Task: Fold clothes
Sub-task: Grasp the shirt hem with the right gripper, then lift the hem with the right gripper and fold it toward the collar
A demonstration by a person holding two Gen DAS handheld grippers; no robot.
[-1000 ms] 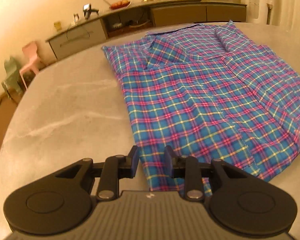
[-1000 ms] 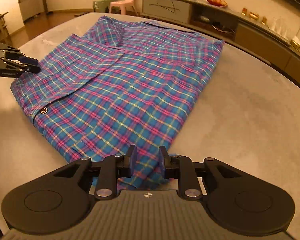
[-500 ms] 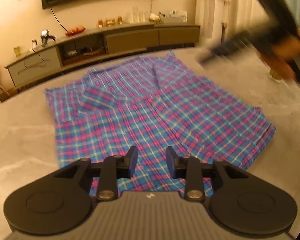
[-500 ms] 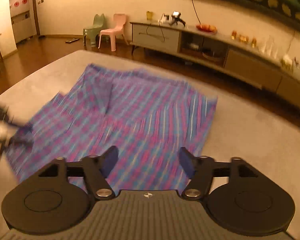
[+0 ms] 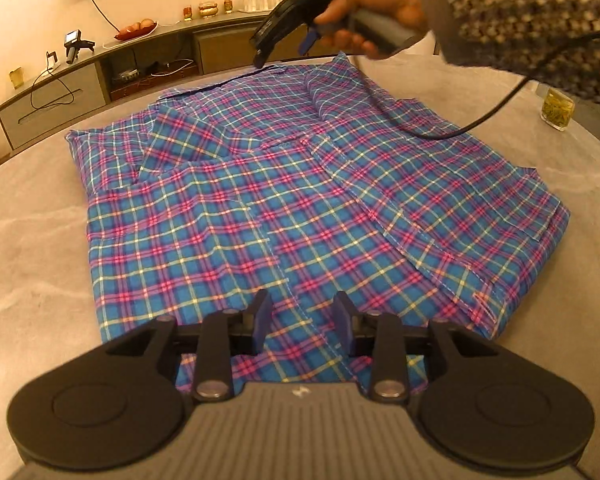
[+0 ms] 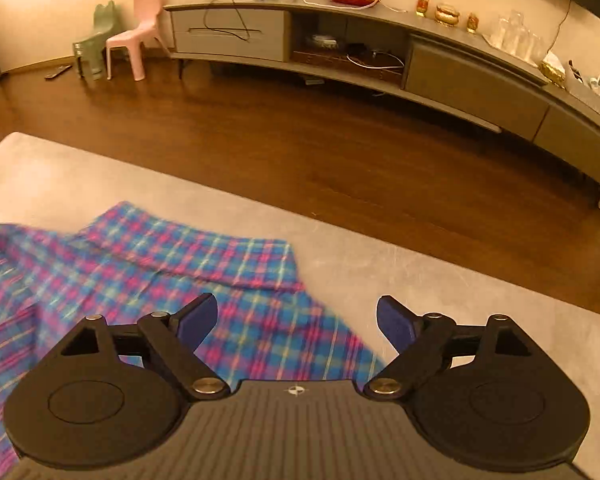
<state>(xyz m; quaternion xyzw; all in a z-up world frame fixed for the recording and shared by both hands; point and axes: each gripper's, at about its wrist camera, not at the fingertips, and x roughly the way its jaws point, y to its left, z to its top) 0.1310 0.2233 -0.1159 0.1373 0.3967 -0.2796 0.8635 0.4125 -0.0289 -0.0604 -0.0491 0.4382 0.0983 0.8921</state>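
A pale grey stone-look table [image 5: 32, 240] with faint white veining fills most of the left wrist view. A plaid shirt [image 5: 284, 216] in blue, pink and yellow lies flat on it, partly folded, sleeves turned in over the body, collar end toward the far edge. A small glass of yellowish drink [image 5: 556, 110] stands on the table near its right edge, apart from the shirt. In the right wrist view the table [image 6: 460, 280] ends at a straight edge, with the shirt's far corner [image 6: 188, 264] lying close to that edge.
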